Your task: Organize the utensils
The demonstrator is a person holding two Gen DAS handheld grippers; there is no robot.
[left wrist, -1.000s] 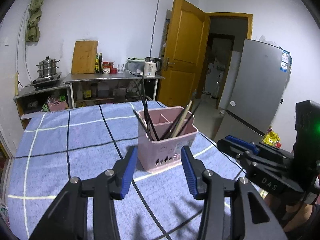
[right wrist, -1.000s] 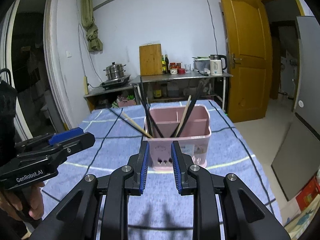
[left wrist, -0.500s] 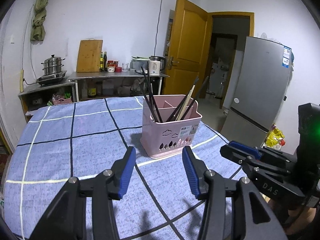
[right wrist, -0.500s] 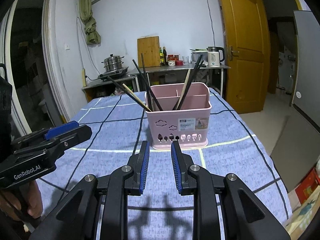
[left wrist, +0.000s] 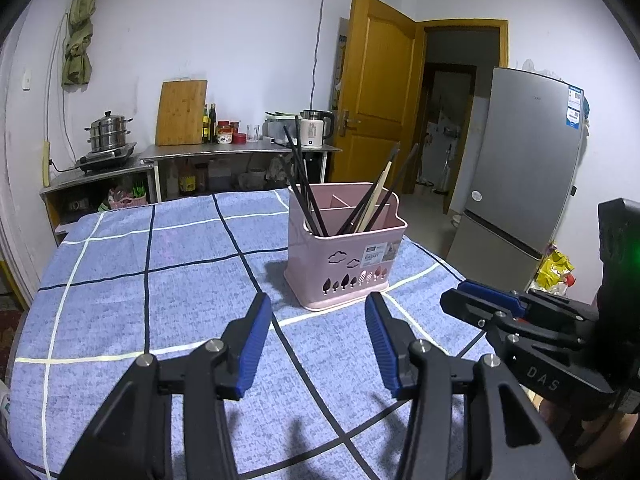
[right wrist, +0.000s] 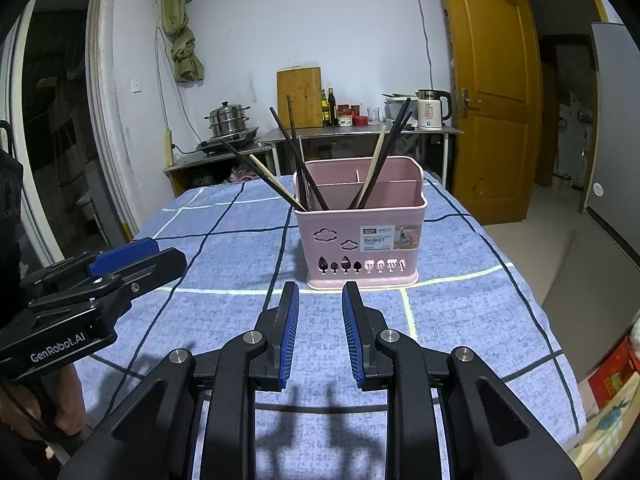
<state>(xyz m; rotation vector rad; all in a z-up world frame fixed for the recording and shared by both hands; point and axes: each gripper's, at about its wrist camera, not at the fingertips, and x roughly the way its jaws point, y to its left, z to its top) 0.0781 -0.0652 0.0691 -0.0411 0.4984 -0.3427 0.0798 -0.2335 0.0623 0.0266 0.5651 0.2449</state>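
A pink utensil basket (left wrist: 346, 262) stands upright on the blue checked tablecloth (left wrist: 160, 280); it also shows in the right wrist view (right wrist: 362, 248). Several dark chopsticks (right wrist: 294, 160) and a pale wooden one (right wrist: 372, 174) lean inside it. My left gripper (left wrist: 318, 308) is open and empty, short of the basket. My right gripper (right wrist: 319, 294) is open with a narrow gap, empty, just in front of the basket. Each gripper shows in the other's view: the right one (left wrist: 516, 320), the left one (right wrist: 100, 276).
The tablecloth (right wrist: 460, 312) ends at the right, where the table drops to the floor. A fridge (left wrist: 520, 168) and an open door (left wrist: 376, 108) stand to the right. A metal counter (right wrist: 360, 132) with a kettle, bottles and a cutting board runs along the back wall.
Both grippers have pulled back and lowered away from the basket, which now looks smaller and farther off. Their jaw openings look the same.
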